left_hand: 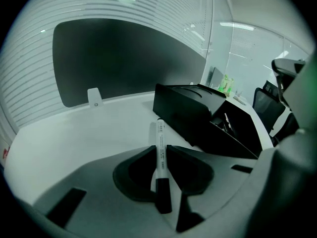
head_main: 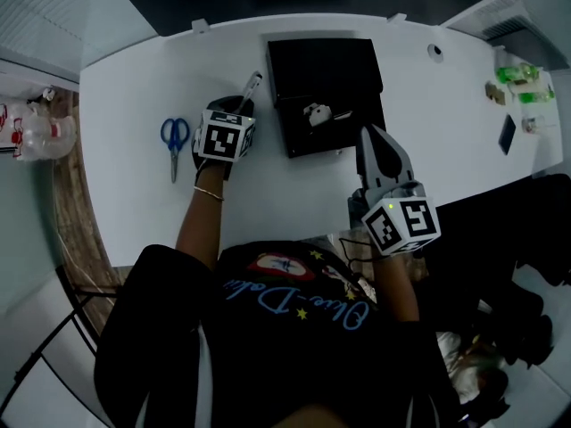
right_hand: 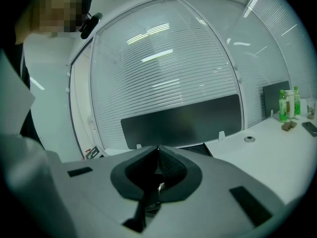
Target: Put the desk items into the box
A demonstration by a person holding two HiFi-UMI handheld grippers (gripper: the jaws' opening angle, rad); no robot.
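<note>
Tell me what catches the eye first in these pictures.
The left gripper is shut on a marker above the white desk. Just right of it in the head view lies an open black box with a small pale item inside. Blue scissors lie on the desk to the gripper's left.

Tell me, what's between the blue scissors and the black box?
The left hand-held gripper, shut on a marker, as the head view shows.
</note>
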